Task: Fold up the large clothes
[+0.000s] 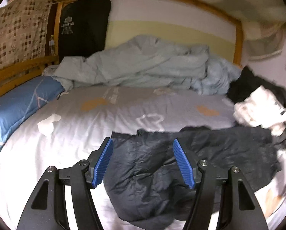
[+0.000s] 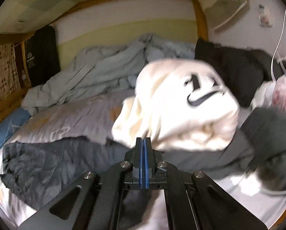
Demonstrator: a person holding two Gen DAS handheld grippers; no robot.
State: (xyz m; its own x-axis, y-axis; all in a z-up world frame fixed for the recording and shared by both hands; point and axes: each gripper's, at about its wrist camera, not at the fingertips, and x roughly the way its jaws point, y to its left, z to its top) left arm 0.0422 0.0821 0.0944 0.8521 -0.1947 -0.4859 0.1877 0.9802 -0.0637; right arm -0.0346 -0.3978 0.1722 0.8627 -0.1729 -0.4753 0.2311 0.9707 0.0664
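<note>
The cream sweatshirt (image 2: 177,103) is seen bunched just above the right gripper (image 2: 143,143), whose jaws are pressed together on its hem. The left gripper (image 1: 142,161) is held apart over the dark garment (image 1: 162,168), lower centre.

Matt crumpled dark cloth garment (image 1: 152,164), ribbed blue pads (image 1: 104,163), seemingly varnished wooden bedframe (image 1: 237,38).
</note>
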